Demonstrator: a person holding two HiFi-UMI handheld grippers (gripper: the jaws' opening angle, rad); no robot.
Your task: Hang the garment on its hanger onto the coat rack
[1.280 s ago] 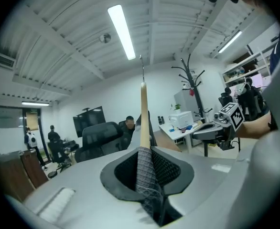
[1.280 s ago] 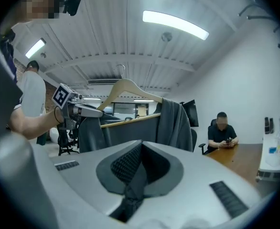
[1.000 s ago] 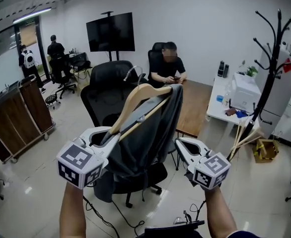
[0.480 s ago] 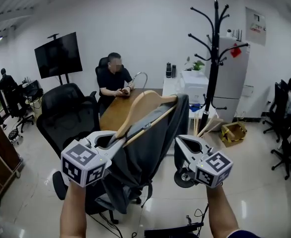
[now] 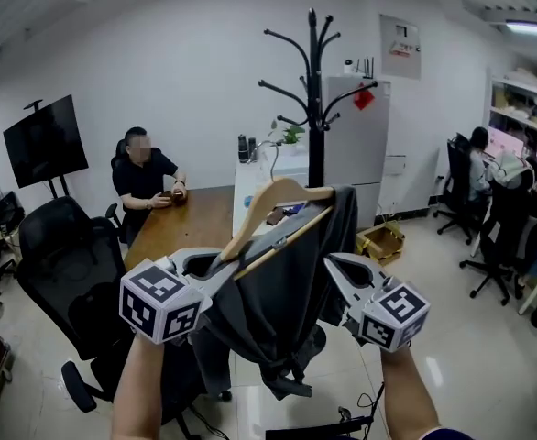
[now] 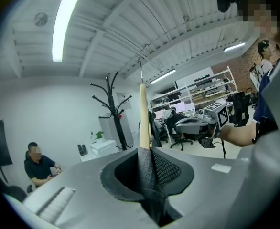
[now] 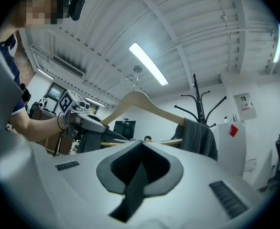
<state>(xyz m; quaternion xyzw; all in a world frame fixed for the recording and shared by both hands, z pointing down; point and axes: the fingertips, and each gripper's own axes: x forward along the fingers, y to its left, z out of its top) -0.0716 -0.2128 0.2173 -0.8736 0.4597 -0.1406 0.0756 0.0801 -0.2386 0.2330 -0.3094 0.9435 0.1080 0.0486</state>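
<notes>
A wooden hanger [image 5: 270,202] carries a dark grey garment [image 5: 296,287] that hangs between my two grippers. My left gripper [image 5: 221,266] is shut on the hanger's left arm, with garment cloth also caught in its jaws [image 6: 145,151]. My right gripper [image 5: 334,262] floats just right of the garment, shut and empty; its jaws meet in the right gripper view [image 7: 141,152]. The black coat rack [image 5: 315,90] stands upright right behind the hanger, farther off. It also shows past the hanger [image 6: 143,118] in the left gripper view, coat rack [image 6: 114,113], and behind the garment [image 7: 199,137] in the right gripper view.
A person [image 5: 145,177] sits at a wooden table [image 5: 195,227] at left, with a black office chair [image 5: 62,264] nearer me. A white fridge [image 5: 360,145] and a cardboard box [image 5: 380,241] stand by the rack. Several people work at desks [image 5: 488,191] on the right.
The whole view has swung right: the coat rack went from the right edge to the centre behind the hanger. Both grippers travelled along, the left still holding the hanger.
</notes>
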